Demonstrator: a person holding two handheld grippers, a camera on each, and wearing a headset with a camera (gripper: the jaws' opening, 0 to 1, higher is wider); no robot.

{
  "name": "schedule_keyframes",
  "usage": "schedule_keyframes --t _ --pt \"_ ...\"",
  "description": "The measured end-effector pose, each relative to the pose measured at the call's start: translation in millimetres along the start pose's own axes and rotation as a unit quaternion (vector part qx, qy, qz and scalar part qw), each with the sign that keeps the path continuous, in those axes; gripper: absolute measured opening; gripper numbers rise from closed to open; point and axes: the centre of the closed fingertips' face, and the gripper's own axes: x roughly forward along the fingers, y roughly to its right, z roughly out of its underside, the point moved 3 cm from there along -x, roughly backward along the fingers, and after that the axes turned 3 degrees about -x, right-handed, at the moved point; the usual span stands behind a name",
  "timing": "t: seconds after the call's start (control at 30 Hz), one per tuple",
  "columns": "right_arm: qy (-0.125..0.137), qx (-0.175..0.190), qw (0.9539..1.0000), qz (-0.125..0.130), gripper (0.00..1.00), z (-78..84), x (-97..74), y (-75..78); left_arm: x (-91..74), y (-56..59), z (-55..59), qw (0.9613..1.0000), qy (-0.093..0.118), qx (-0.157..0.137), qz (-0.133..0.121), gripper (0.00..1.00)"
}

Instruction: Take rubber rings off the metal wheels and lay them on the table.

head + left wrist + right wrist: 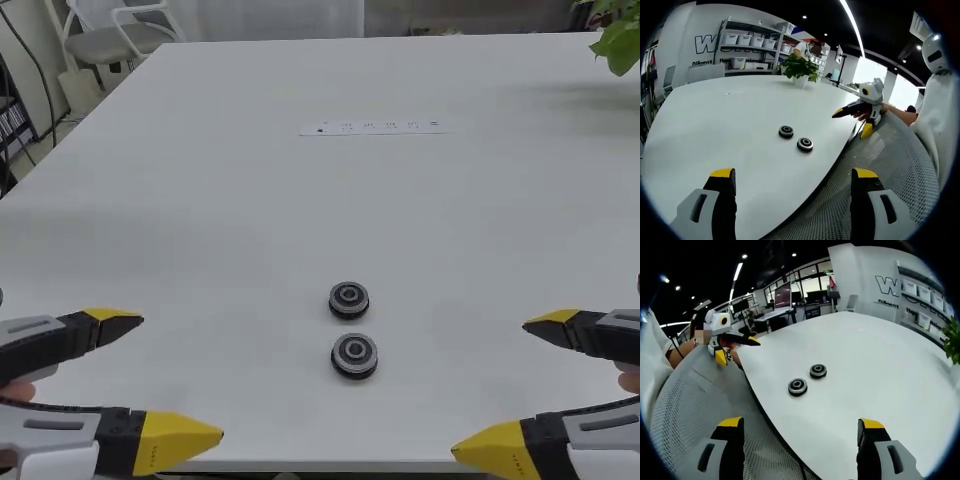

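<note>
Near the front edge of the worktop [300,220], one metal wheel [354,355] lay just before another [348,300], rubber rings on, midway between left gripper [180,378] and right gripper [490,388], fingers wide, empty.

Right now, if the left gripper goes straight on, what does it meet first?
Likely the nearer wheel, almost dead ahead of the left gripper; height unclear, so it might pass over it.

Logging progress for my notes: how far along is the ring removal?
Done: nothing; both small round metal wheels still wear black rubber rings on the white table. In hand: nothing; the yellow-tipped left gripper and right gripper hang open, short of them. Left: both rings.
</note>
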Motion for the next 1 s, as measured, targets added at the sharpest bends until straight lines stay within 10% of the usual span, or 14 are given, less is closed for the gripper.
schedule_keyframes --t 1.0 --pt "-0.003 -0.001 1.0000 -0.001 0.93 0.5 0.6 0.7 0.7 0.8 0.1 1.0000 -0.001 -0.003 0.007 0.93"
